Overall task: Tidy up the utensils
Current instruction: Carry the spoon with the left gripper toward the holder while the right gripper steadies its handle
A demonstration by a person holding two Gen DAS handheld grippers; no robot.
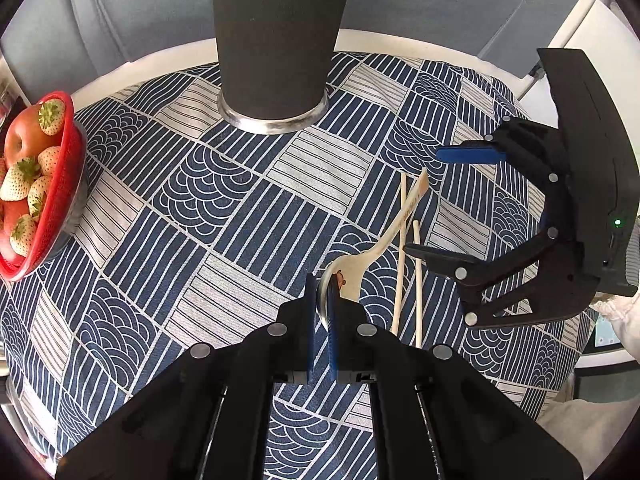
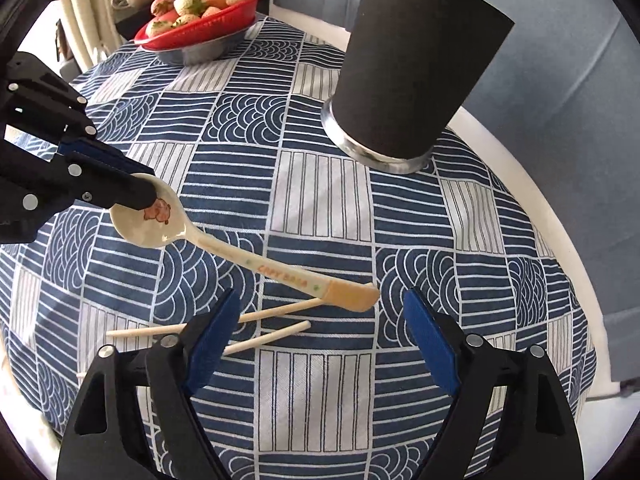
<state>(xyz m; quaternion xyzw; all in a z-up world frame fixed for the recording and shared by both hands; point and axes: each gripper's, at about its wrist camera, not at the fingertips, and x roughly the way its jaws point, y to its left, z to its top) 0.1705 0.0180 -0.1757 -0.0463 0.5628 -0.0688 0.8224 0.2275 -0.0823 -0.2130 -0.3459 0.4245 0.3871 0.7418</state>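
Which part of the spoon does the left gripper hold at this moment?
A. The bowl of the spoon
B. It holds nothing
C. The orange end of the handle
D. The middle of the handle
A: the left gripper has its fingers closed on the bowl rim of the spoon, while the orange handle end stays free above the chopsticks.

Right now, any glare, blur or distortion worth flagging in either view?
Left wrist view: sharp, strong fisheye bending the white table edge. Right wrist view: sharp too, small glare inside the cream ceramic spoon; dark round vignette frames both.
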